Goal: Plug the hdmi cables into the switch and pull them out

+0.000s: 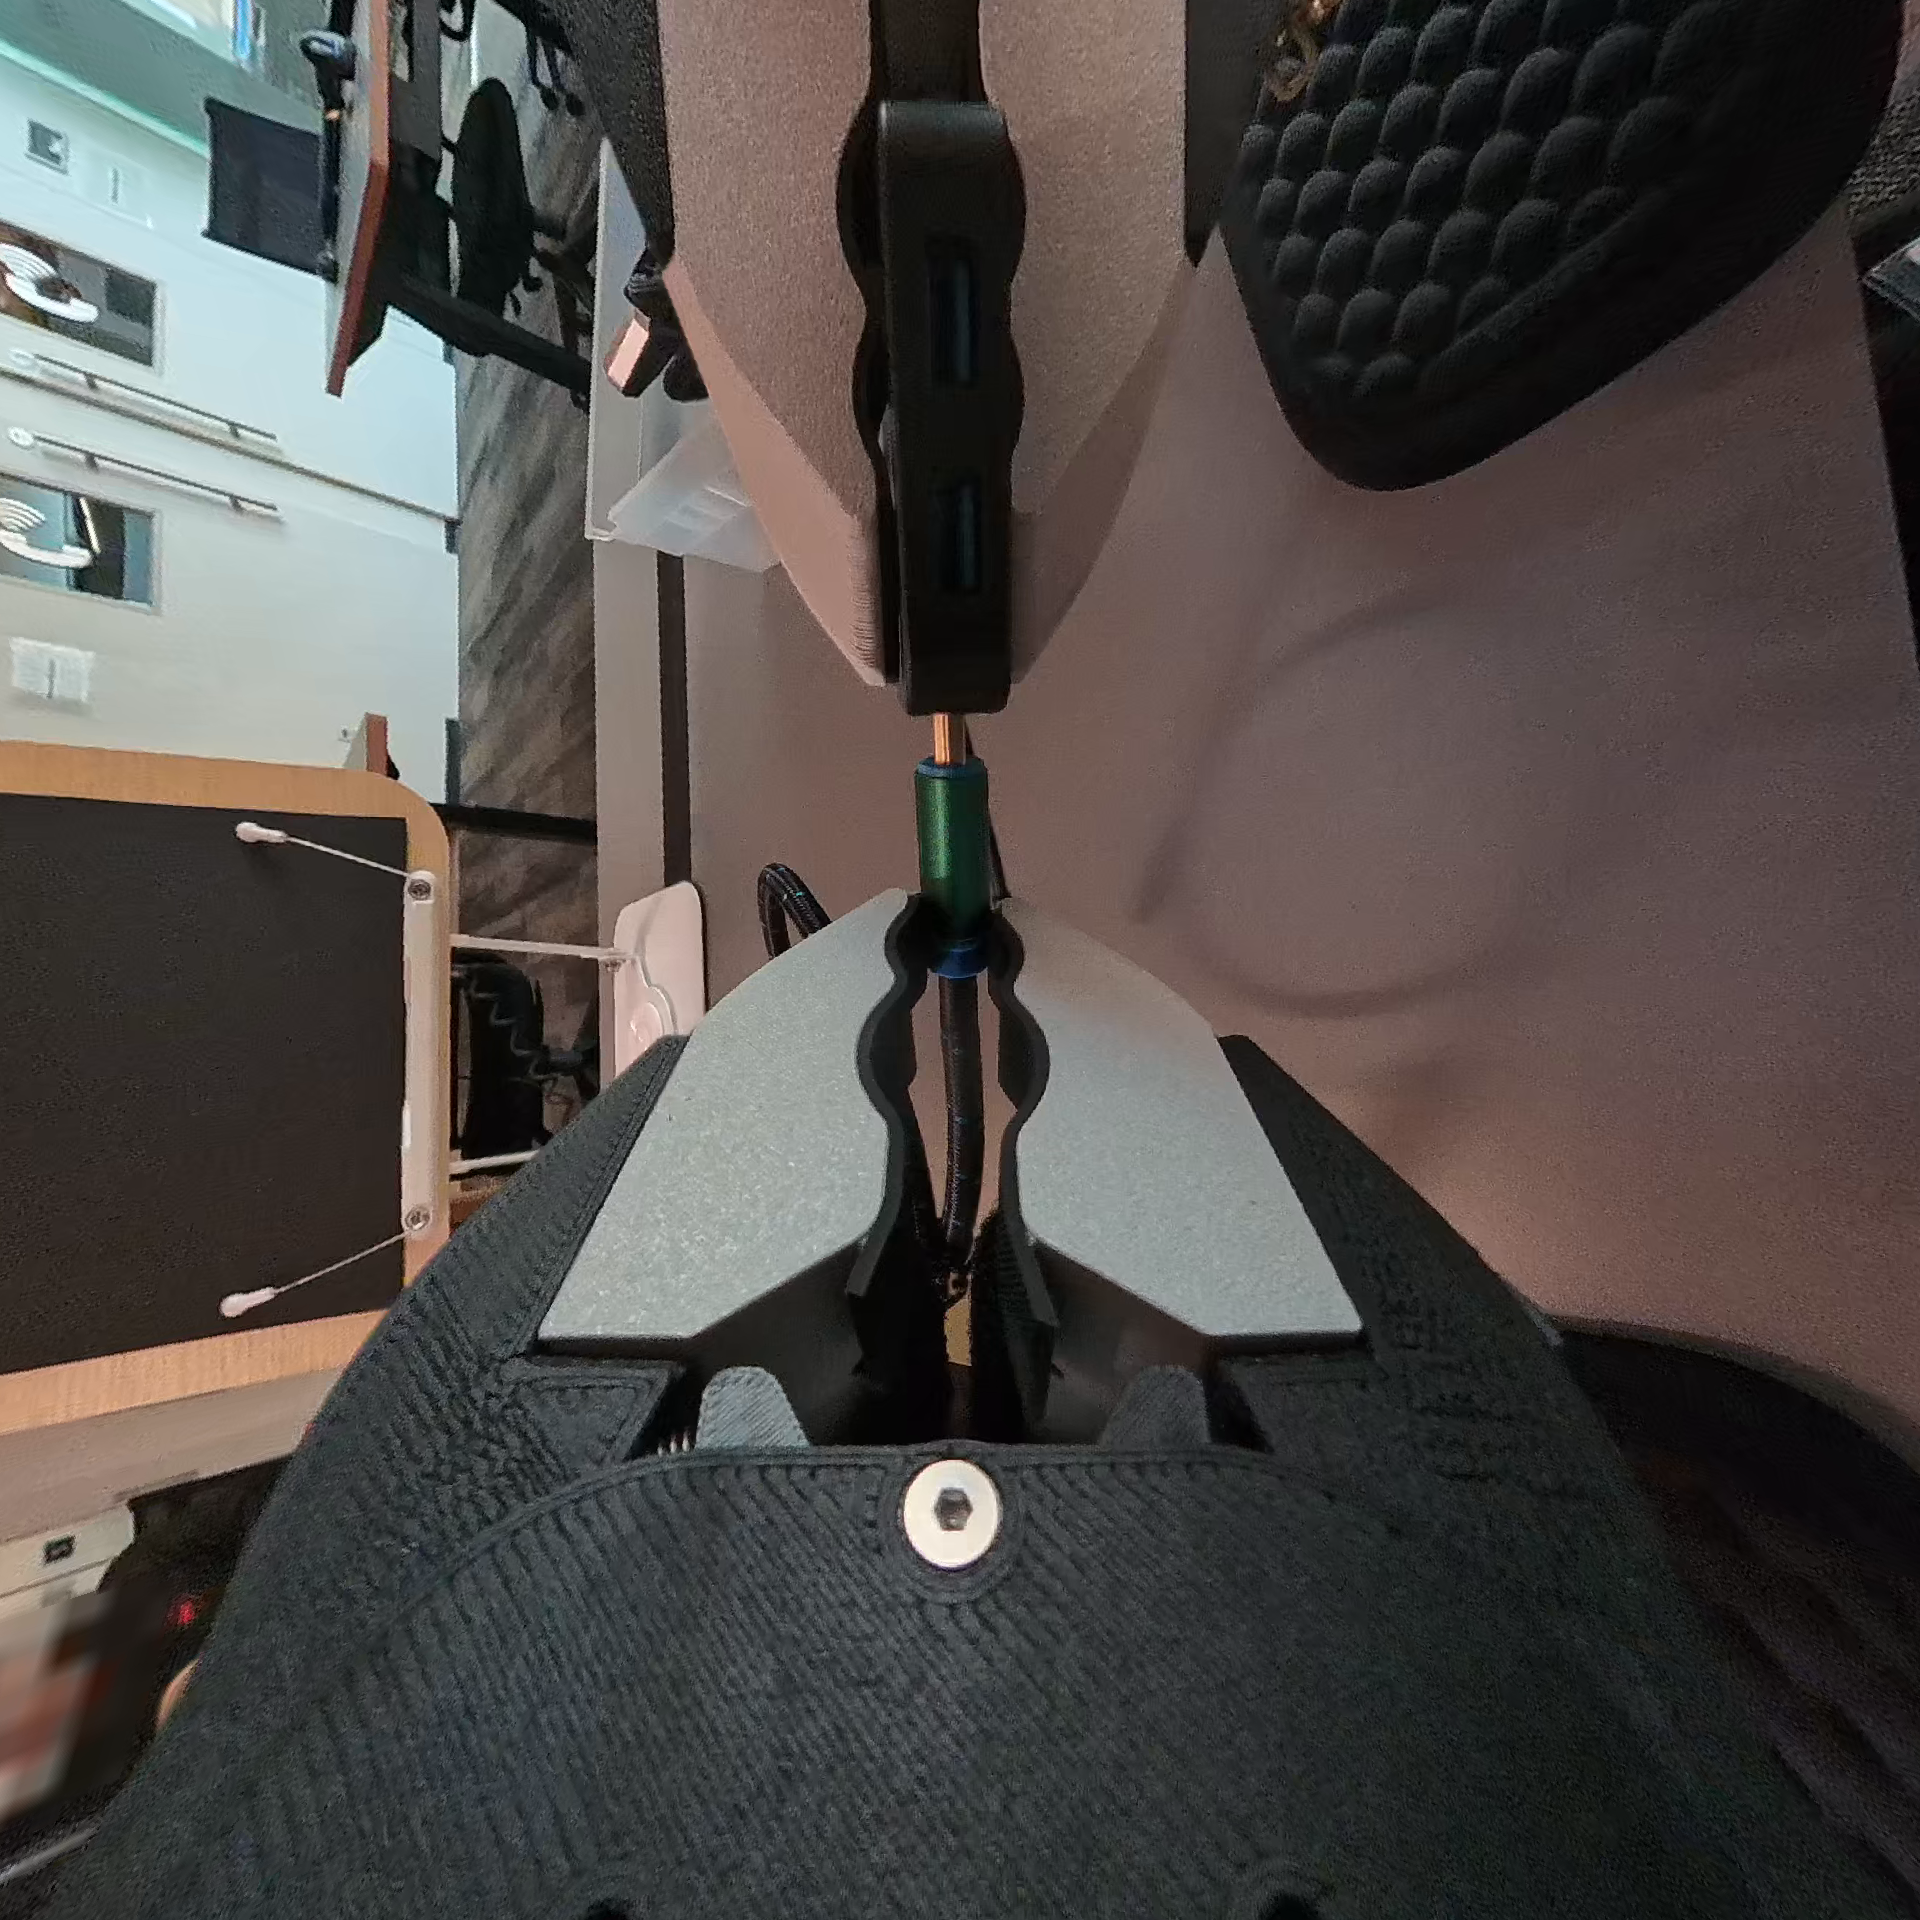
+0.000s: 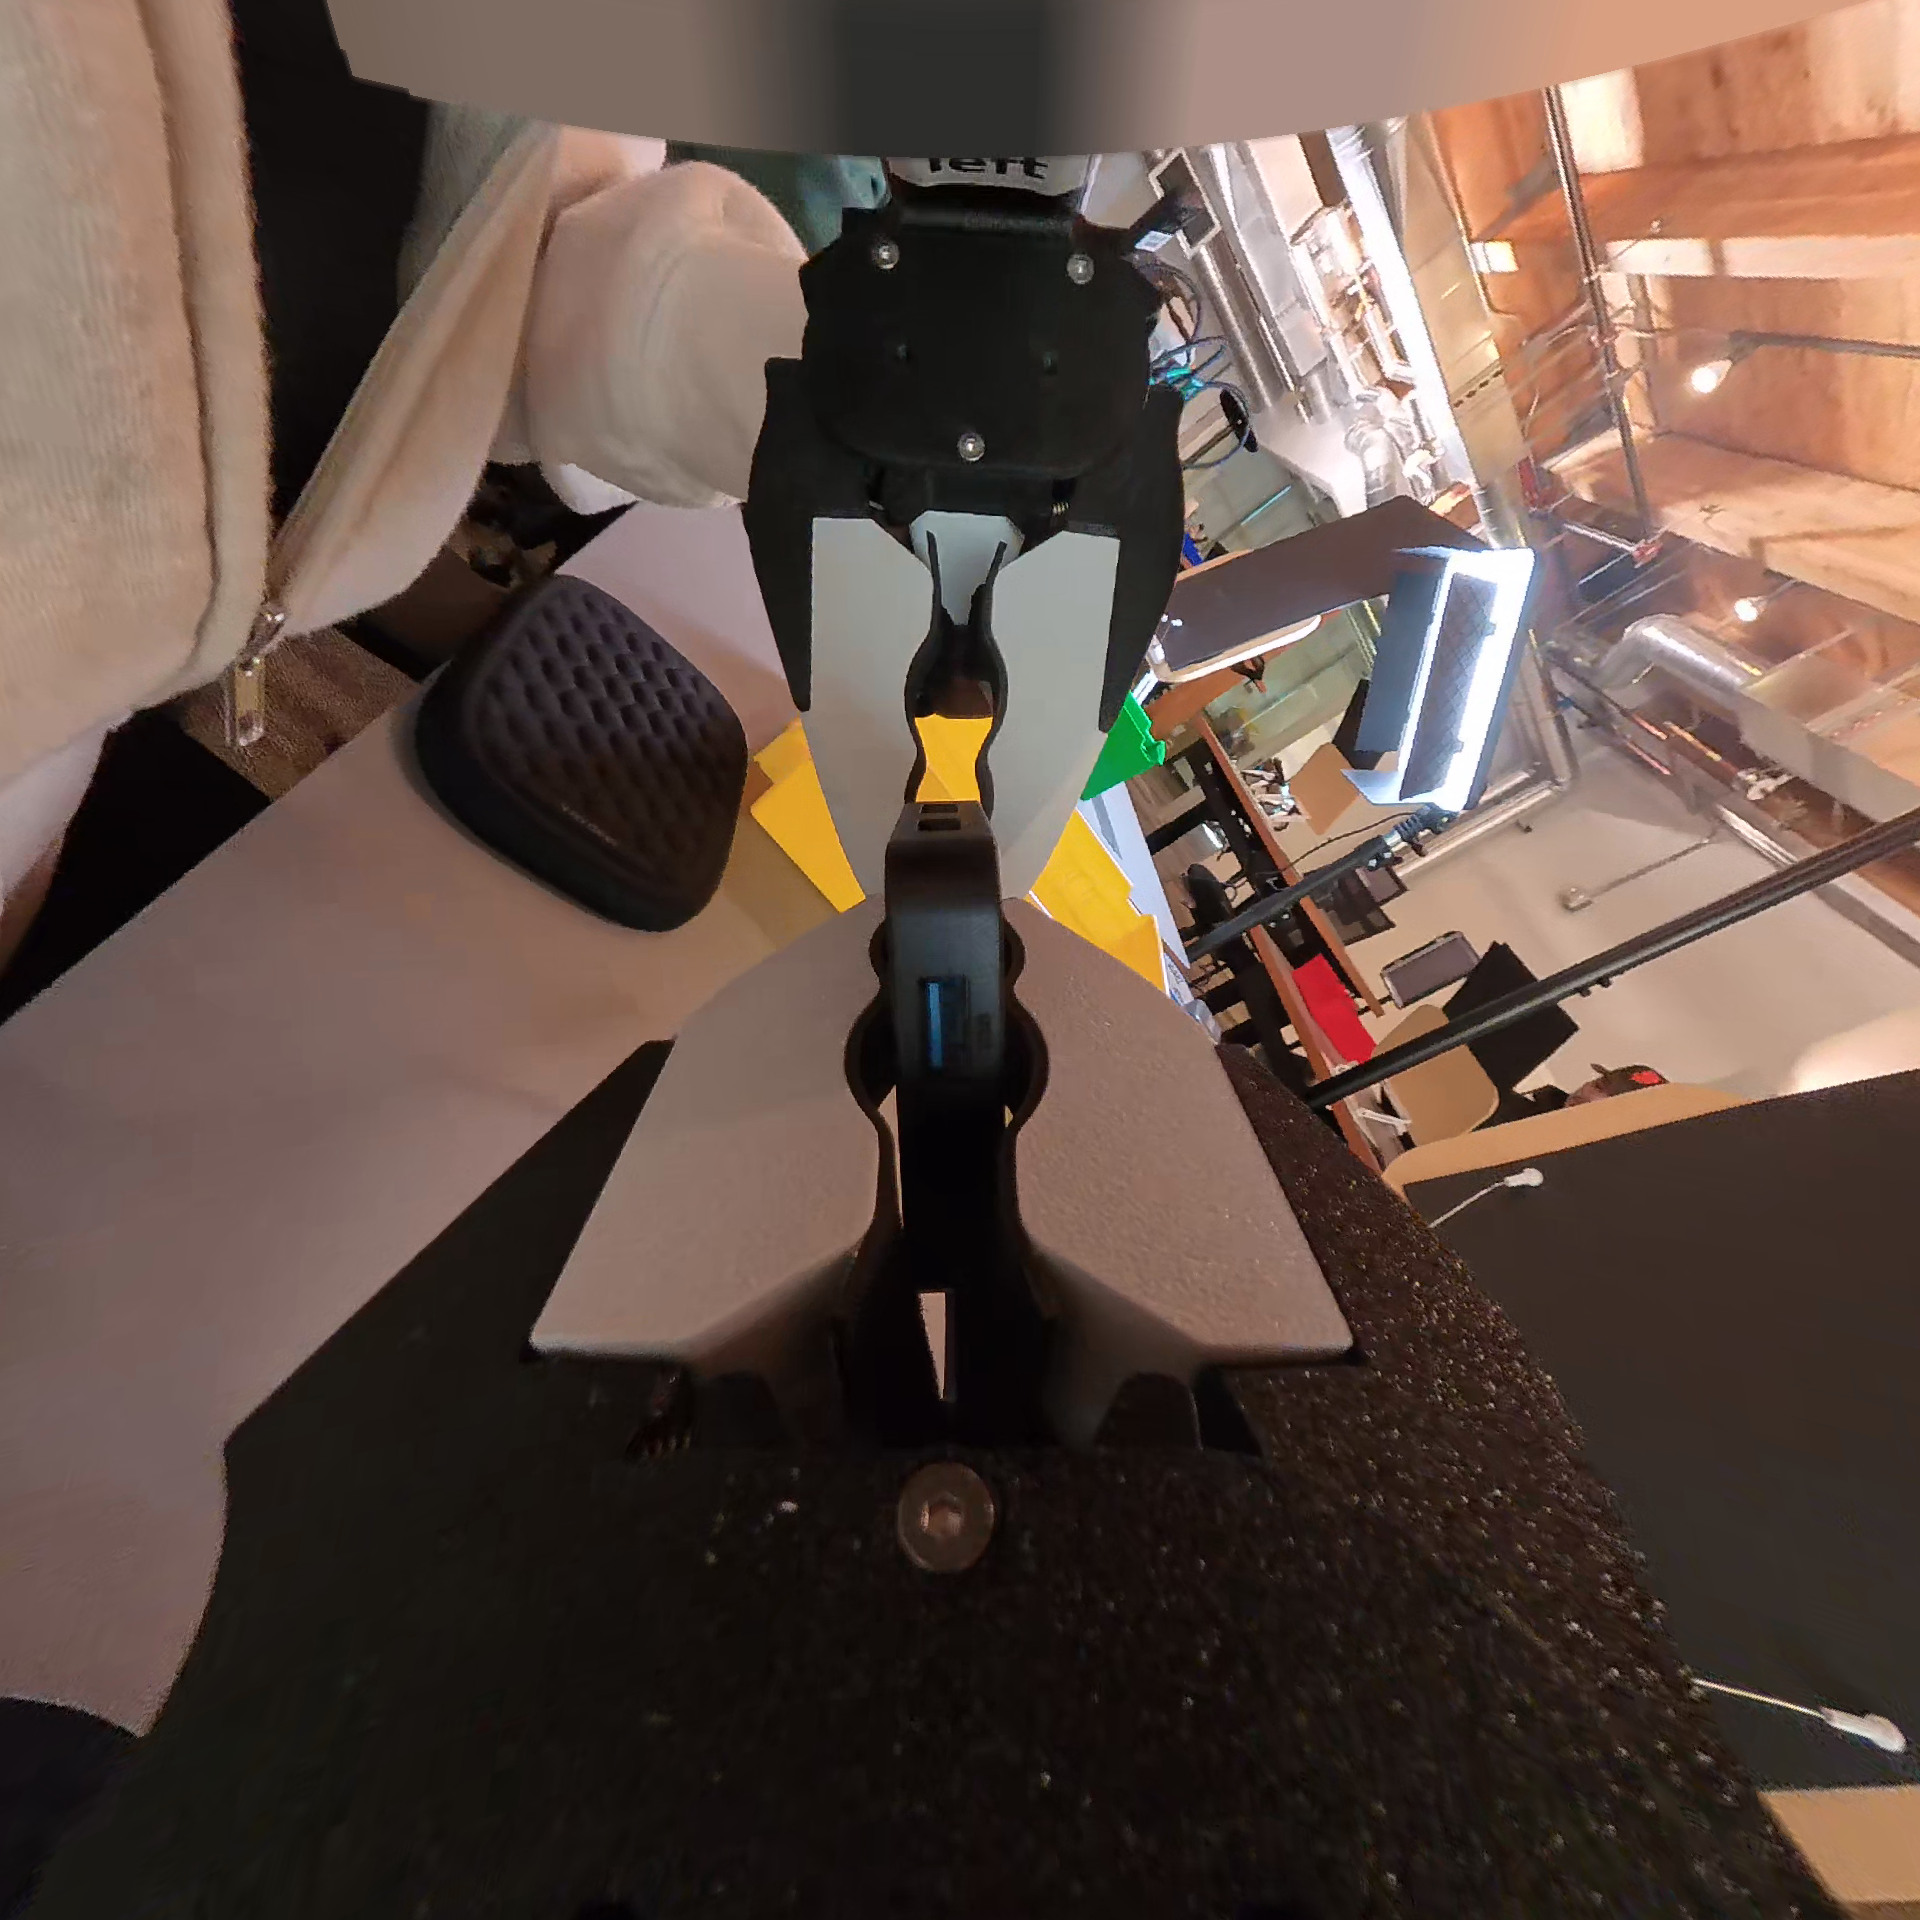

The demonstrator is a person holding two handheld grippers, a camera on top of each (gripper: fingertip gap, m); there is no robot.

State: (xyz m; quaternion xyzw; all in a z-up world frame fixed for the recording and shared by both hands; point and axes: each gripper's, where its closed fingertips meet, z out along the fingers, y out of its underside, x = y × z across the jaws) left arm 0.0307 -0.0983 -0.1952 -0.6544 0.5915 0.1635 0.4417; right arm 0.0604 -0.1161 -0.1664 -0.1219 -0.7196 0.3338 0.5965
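Nearest our left wrist camera, our left gripper [image 1: 954, 935] is clenched on the green plug [image 1: 945, 847] of a braided black HDMI cable [image 1: 958, 1101], its grey fingers [image 1: 748, 1122] pinching the plug at its blue collar while the cable runs back between them. The plug's copper tip [image 1: 948, 730] meets the end of the black switch [image 1: 951, 436], though how deep it sits we cannot tell. That switch shows two blue ports along its side and hangs in the air above the pale table [image 1: 1455, 831], clamped by our right gripper [image 1: 940, 135] coming in from the far side. From the right wrist view, our right gripper [image 2: 940, 966] grasps the switch [image 2: 943, 935] across its body, one blue port facing the camera, and beyond it our left gripper [image 2: 951, 665] points back at us, held by a white-gloved hand [image 2: 655, 343]. A black textured pouch [image 2: 587, 769] lies on the table [image 2: 312, 1039] near its edge on the person's side, just beside a cream zip-up sleeve [image 2: 114, 364]. Yellow bins [image 2: 790, 831] and a green bin [image 2: 1122, 748] show behind the left gripper.
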